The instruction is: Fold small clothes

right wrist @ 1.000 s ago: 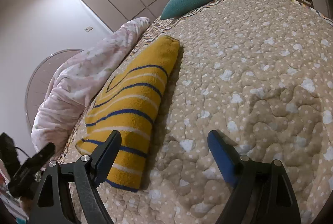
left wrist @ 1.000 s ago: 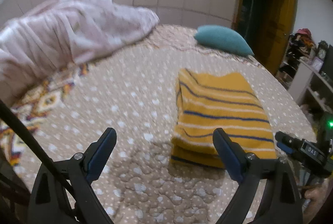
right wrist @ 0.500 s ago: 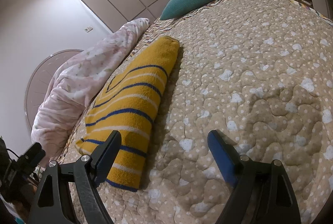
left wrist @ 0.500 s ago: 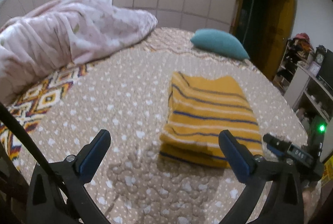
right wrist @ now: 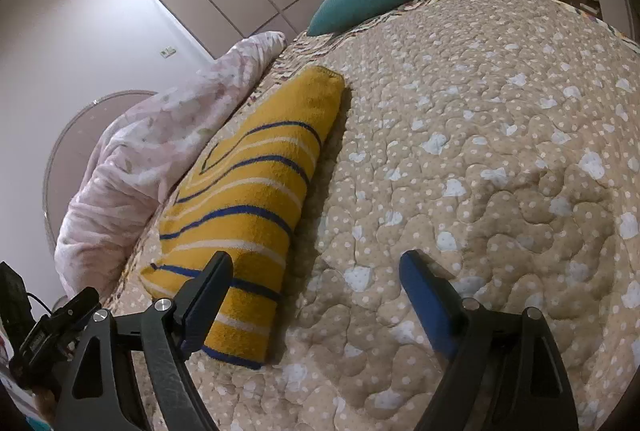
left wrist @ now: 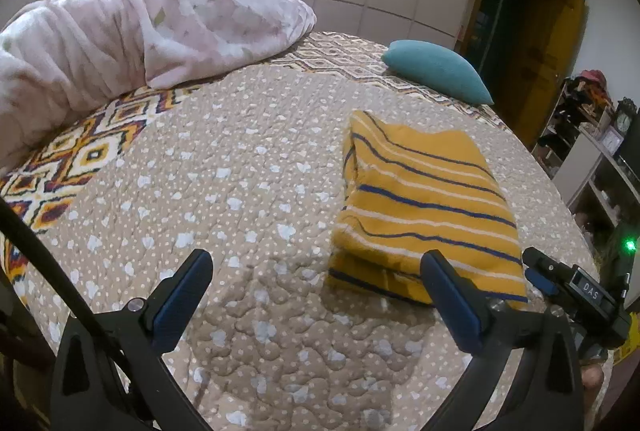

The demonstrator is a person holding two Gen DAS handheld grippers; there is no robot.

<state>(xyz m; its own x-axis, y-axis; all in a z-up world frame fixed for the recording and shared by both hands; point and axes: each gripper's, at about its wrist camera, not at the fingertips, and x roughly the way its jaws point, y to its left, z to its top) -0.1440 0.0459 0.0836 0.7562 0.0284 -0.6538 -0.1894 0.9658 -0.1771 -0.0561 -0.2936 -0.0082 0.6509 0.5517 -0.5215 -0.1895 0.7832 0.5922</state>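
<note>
A folded yellow garment [left wrist: 424, 207] with blue and white stripes lies flat on the beige quilted bedspread [left wrist: 248, 191]. My left gripper [left wrist: 316, 263] is open just in front of it, with its right finger at the garment's near edge and only quilt between the fingers. In the right wrist view the same garment [right wrist: 248, 199] lies to the left. My right gripper [right wrist: 316, 267] is open over the quilt [right wrist: 480, 135] beside the garment's near end, its left finger overlapping that end in the picture. Neither gripper holds anything.
A pink crumpled blanket [left wrist: 132, 27] is heaped at the bed's far left. A teal cushion [left wrist: 436, 71] lies at the far end. The other gripper [left wrist: 576, 291] shows at the right edge. Shelves with clutter [left wrist: 592, 151] and a dark doorway stand to the right.
In the left wrist view the fingers spread a little wider, the view rolled somewhat, and the garment now sits slightly farther off. The right wrist view is unchanged.
</note>
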